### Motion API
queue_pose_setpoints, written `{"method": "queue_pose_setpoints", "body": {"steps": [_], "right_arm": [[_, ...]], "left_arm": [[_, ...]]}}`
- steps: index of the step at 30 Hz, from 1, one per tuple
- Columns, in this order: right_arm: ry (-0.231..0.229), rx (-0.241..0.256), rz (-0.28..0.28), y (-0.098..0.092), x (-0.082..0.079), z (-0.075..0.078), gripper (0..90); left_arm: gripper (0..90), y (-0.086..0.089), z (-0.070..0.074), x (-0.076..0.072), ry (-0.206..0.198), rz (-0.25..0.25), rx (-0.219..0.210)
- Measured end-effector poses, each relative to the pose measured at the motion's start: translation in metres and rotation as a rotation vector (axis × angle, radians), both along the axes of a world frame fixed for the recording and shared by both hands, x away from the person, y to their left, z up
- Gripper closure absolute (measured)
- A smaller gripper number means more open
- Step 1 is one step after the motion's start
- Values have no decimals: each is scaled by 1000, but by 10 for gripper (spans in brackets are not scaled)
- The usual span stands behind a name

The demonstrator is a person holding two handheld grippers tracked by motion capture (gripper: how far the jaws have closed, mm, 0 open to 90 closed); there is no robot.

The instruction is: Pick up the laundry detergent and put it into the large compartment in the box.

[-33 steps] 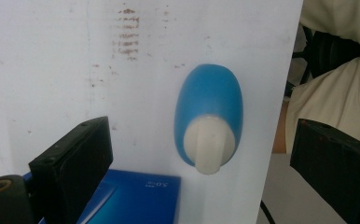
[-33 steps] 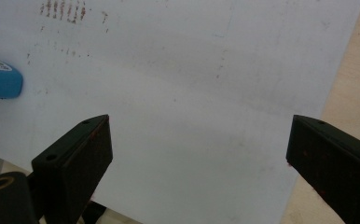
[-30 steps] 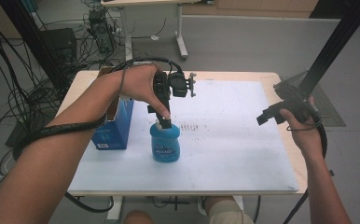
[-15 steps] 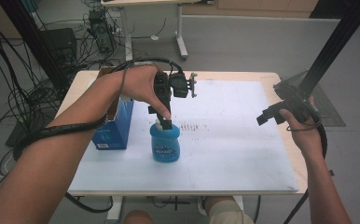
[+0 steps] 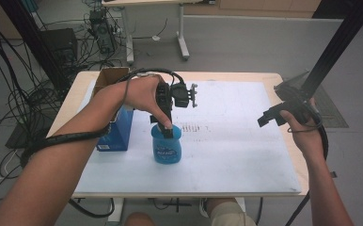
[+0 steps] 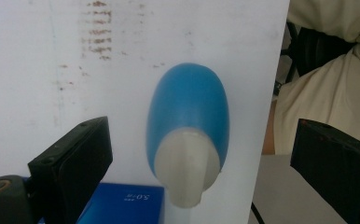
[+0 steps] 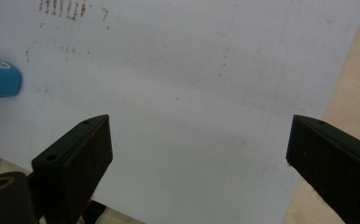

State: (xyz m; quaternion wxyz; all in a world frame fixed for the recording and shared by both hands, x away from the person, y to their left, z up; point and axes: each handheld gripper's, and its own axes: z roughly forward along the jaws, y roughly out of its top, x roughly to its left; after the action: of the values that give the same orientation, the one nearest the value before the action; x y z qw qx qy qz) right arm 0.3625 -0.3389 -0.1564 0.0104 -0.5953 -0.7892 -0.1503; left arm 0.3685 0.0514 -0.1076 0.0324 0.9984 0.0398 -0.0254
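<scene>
A blue bottle (image 5: pixel 167 149) with a white cap stands upright on the white sheet (image 5: pixel 231 155), left of centre. My left gripper (image 5: pixel 169 132) hangs just over its top, pointing down. From the left gripper view, the bottle (image 6: pixel 187 107) and its cap (image 6: pixel 185 170) sit between the wide-apart jaws of my left gripper (image 6: pixel 201 144), touching neither. My right gripper (image 5: pixel 268 117) is held above the sheet's right side. It is open (image 7: pixel 199 144) with bare sheet between its jaws, and the bottle (image 7: pixel 0 78) lies at that view's left edge.
A blue box (image 5: pixel 117 132) stands just left of the bottle, with an open cardboard box (image 5: pixel 110 75) behind it. Faint brown marks (image 5: pixel 194 127) streak the sheet's middle. The wooden table edge (image 5: pixel 292 155) runs along the right. The person's leg (image 6: pixel 327 93) is beyond the near edge.
</scene>
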Motion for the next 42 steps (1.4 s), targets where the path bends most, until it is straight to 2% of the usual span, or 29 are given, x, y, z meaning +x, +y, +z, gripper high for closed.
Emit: {"method": "queue_pose_setpoints", "body": {"steps": [1, 2, 5, 6, 11, 15, 25, 42], "right_arm": [[0, 0, 1, 0, 0, 0, 67], [5, -1, -3, 0, 0, 0, 67], [4, 0, -4, 0, 1, -2, 67], [4, -1, -1, 0, 1, -3, 67], [8, -1, -2, 1, 2, -4, 67], [13, -1, -1, 3, 3, -6, 67], [22, -3, 3, 6, 6, -9, 67], [19, -3, 3, 4, 5, -8, 67]], "left_arm": [[58, 0, 0, 0, 0, 0, 0], [58, 0, -8, 1, 5, -1, 5], [58, -1, -15, 1, 8, -3, 12], [59, 0, -21, 0, 9, -4, 14], [59, 3, -31, 1, 11, -4, 10], [60, 6, -41, 2, 7, 9, 24], [61, 5, -49, 2, 3, 1, 34], [64, 3, -47, 0, -8, -3, 33]]}}
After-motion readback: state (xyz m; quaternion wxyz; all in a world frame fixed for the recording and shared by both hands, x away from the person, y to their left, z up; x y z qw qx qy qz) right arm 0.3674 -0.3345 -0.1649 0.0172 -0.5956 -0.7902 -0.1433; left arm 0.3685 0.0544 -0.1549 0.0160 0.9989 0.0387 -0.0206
